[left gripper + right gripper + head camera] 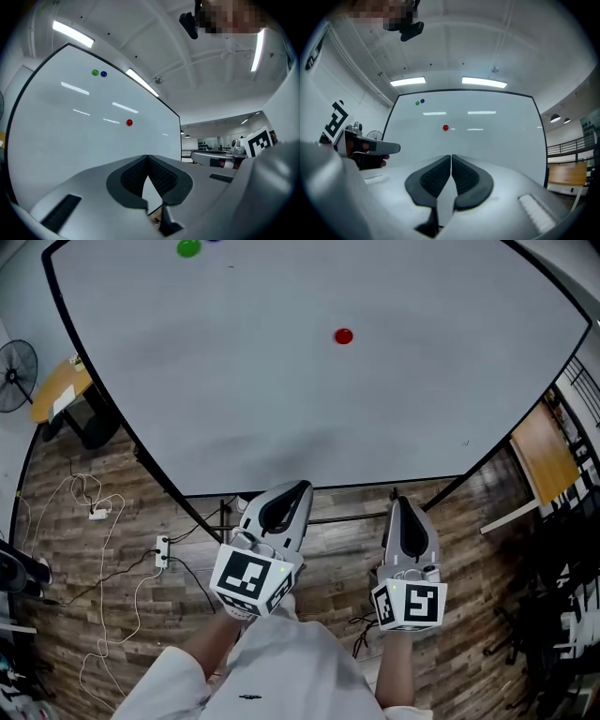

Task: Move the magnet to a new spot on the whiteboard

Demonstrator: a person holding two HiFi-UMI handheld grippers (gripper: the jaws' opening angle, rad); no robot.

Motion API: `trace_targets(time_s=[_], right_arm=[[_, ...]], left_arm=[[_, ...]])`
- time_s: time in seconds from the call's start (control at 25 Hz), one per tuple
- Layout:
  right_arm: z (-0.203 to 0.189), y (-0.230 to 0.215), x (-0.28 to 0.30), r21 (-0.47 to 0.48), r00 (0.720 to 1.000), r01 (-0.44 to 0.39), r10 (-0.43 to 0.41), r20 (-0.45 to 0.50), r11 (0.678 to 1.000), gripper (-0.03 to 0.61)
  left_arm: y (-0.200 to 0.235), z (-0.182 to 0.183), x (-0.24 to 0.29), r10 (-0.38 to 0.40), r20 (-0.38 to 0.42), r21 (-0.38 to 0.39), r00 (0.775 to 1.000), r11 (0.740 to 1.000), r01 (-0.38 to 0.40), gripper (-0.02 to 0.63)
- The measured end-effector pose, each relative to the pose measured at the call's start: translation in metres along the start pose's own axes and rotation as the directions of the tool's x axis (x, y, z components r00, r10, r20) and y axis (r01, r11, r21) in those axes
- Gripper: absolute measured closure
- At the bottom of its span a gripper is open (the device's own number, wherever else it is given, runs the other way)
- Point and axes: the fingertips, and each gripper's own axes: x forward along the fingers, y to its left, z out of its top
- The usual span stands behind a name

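Observation:
A red magnet [343, 336] sticks to the whiteboard [281, 409], right of its middle; it also shows as the red magnet [129, 123] in the left gripper view and the red magnet [446, 127] in the right gripper view. A green magnet [188, 247] sits at the board's top edge, and beside the green magnet [95, 72] is a blue one [103, 74]. My left gripper [291, 491] and right gripper [407, 507] hang below the board's lower edge, well short of the magnets. Both are shut with nothing between the jaws.
The whiteboard stands on a dark frame over a wood floor [94, 615] with loose cables and a power strip [162, 550]. A fan [16, 374] and a wooden table [58, 390] stand at the left, another wooden table [544, 457] at the right.

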Motion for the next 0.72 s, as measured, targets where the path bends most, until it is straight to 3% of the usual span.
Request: trace_targets(time_s=[0.44, 0.72], right_arm=[[-0.014, -0.023, 0.065, -0.01, 1.0, -0.01, 0.01, -0.018, 1.0, 0.574], [-0.003, -0.041, 0.098, 0.006, 0.993, -0.112, 0.112, 0.028, 0.994, 0.574]], left_arm=[[0.032, -0.008, 0.063, 0.006, -0.017, -0.024, 1.0, 1.0, -0.007, 0.607], [0.039, 0.006, 0.074, 0.132, 0.003, 0.004, 0.991, 0.991, -0.132, 0.607]])
